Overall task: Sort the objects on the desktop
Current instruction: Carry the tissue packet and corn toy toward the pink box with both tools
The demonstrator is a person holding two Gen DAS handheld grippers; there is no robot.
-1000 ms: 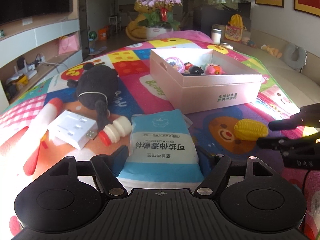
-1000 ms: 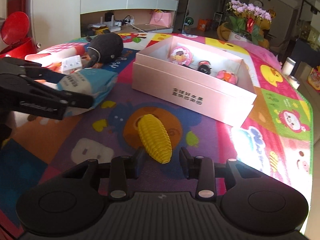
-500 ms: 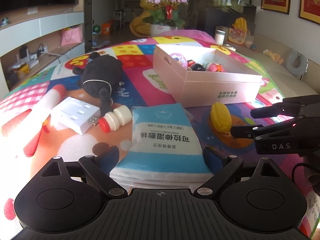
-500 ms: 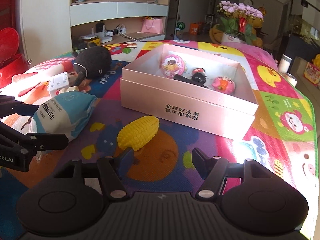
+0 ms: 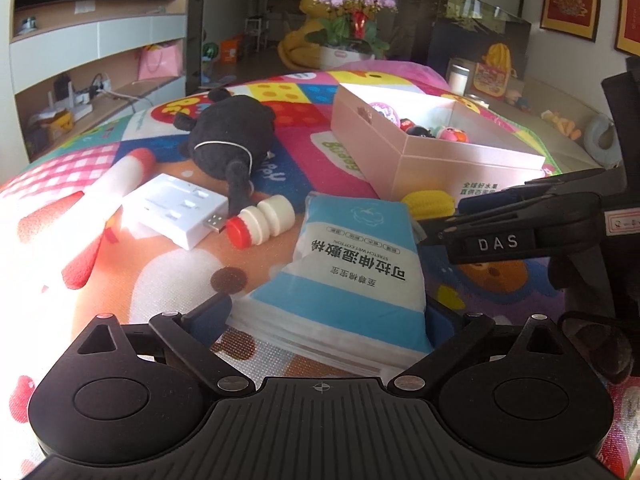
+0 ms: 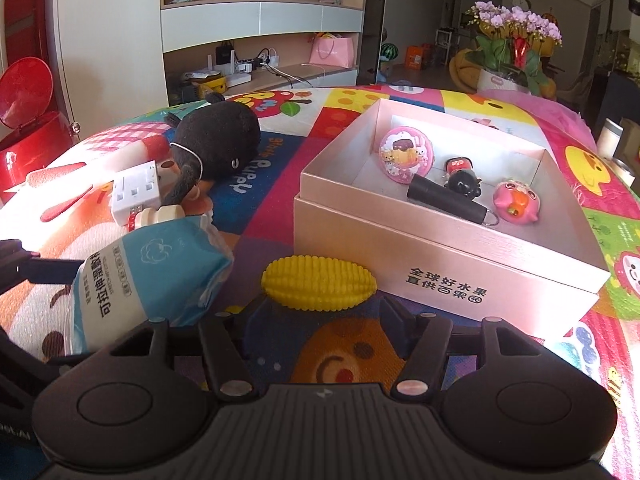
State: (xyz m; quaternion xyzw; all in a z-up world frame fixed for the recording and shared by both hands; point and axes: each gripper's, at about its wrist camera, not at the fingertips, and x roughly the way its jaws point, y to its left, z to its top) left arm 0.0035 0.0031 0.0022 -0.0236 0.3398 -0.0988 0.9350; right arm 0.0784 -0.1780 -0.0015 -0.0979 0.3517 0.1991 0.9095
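- On the far left of the colourful play mat [image 5: 280,152], a white stick with red ends [image 5: 108,188] lies flat, washed out by glare.
- Just beside it sits a white adapter [image 5: 172,208] with a metal plug, and a small white bottle with a red cap [image 5: 260,220] lies on its side against it.
- Behind these, a black plush toy [image 5: 228,136] rests on the mat, one limb reaching down to the bottle.
- The left gripper [image 5: 324,316] has its jaws opening wide on either side of the near end of a blue-and-white wipes pack [image 5: 356,264]; the fingers stand just beside the pack, not pressing it.
- The wipes pack lies flat on the mat, its far end close to a yellow toy corn [image 6: 320,284].
- The right gripper [image 6: 320,312] is part-way open, jaws apart with the corn lying crosswise just ahead of the fingertips; nothing is clamped.
- The corn rests on the mat right up against the front wall of a pink box [image 6: 440,256].
- The box is open and holds a round pink case [image 6: 406,158], a black tube [image 6: 444,198], a small black figure [image 6: 462,178] and a pink round toy [image 6: 516,200].
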